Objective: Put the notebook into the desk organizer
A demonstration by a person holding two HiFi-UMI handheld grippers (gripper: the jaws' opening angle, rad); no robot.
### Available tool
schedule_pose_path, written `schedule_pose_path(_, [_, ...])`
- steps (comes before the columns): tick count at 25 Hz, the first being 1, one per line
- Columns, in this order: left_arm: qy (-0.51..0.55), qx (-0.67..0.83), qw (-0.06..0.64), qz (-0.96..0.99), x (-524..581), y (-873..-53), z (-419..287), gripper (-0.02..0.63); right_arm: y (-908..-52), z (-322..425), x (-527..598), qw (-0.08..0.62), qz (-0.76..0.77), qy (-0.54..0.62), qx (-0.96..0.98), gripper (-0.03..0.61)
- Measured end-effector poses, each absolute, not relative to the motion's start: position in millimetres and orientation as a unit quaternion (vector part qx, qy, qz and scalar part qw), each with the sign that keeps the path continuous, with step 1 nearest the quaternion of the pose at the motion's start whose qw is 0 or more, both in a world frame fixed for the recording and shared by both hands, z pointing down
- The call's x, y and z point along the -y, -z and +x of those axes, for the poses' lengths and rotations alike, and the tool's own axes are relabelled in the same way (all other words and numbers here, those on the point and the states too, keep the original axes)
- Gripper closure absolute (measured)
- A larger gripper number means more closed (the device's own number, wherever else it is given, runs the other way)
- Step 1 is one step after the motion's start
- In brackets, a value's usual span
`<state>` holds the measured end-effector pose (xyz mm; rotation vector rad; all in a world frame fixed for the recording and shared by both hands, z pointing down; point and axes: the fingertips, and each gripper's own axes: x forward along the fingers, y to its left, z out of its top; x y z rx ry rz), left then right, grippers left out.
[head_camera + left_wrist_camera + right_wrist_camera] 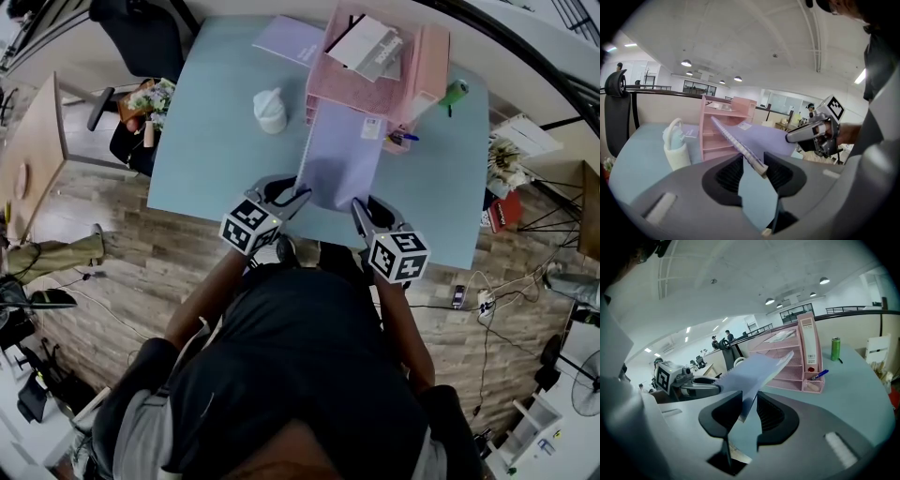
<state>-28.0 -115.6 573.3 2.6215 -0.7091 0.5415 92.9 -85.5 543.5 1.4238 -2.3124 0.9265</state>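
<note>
A lilac spiral notebook (342, 155) is held off the light blue desk (216, 159), its far edge up at the front of the pink desk organizer (375, 70). My left gripper (302, 195) is shut on its near left corner, at the spiral binding (740, 140). My right gripper (359, 208) is shut on the near right corner (759, 371). In the left gripper view the organizer (724, 122) stands just behind the notebook, with the right gripper (815, 133) across from me. In the right gripper view the notebook slopes up toward the organizer's shelves (797, 357).
A white jug (270, 111) stands left of the organizer. A green can (456, 92) and a blue pen (405, 138) are at its right. Papers lie on top of the organizer, and another lilac notebook (291, 39) lies at the back of the desk.
</note>
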Motion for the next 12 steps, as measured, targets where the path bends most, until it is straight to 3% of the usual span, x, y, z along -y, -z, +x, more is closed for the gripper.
schedule_pose_path(12, [-0.202,0.258,0.214,0.92,151.8,-591.0,-12.3,0.42,-558.3,110.9,126.0,0.142,0.485,-0.336,0.795,0.48])
